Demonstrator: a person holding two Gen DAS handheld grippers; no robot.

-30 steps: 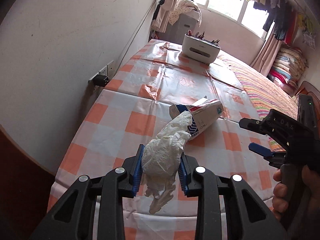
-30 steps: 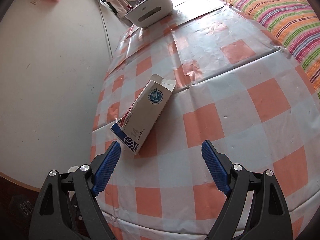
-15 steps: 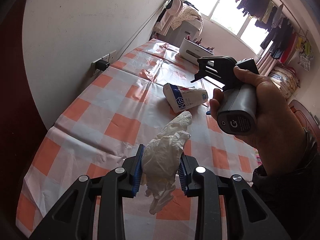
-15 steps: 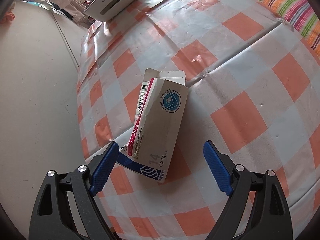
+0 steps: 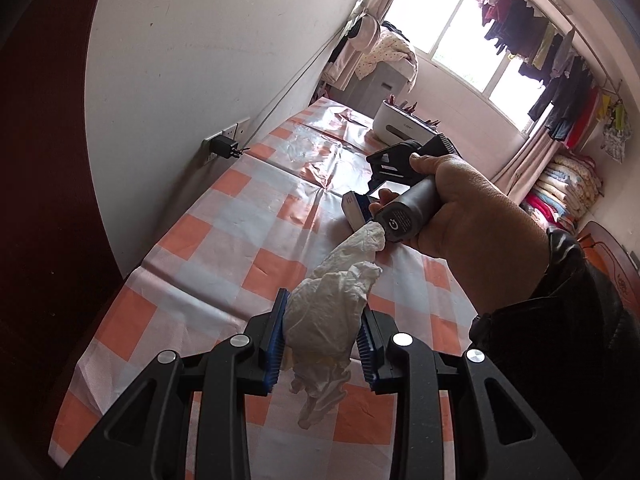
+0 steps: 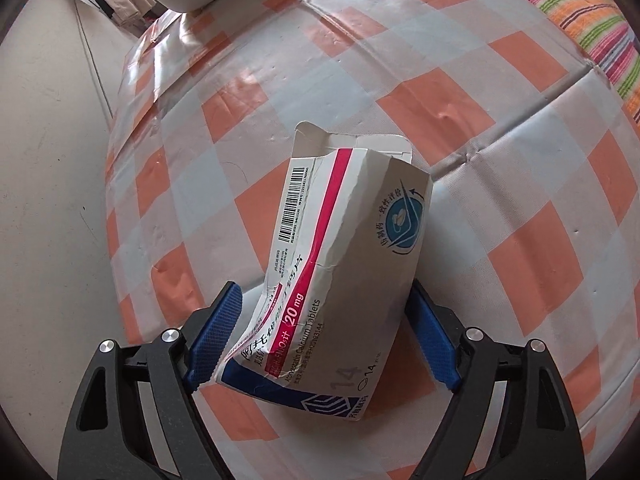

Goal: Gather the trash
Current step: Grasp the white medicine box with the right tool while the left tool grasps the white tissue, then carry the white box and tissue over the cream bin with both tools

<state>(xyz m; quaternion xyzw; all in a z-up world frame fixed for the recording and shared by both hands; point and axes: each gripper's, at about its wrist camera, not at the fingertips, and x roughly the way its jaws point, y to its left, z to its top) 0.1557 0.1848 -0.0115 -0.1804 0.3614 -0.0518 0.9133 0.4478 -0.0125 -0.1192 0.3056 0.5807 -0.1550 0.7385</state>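
the left claw (image 5: pixel 320 344) is pinching a crumpled white tissue (image 5: pixel 326 320) between its blue pads, held above the checked table (image 5: pixel 200 248). to its right, a hand (image 5: pixel 460 216) tips the right claw (image 6: pixel 320 340) down over a torn medicine box (image 6: pixel 340 272) lying on the table; its jaws are closing with the box between them, the pads right at the box's sides.

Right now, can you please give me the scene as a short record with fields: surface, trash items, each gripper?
surface: table with orange-and-white checked cloth
trash 1: crumpled white tissue
trash 2: opened tablet box, lying on the cloth
left gripper: shut on the tissue
right gripper: jaws closing around the box's lower end; pad contact unclear
other: white container at far end
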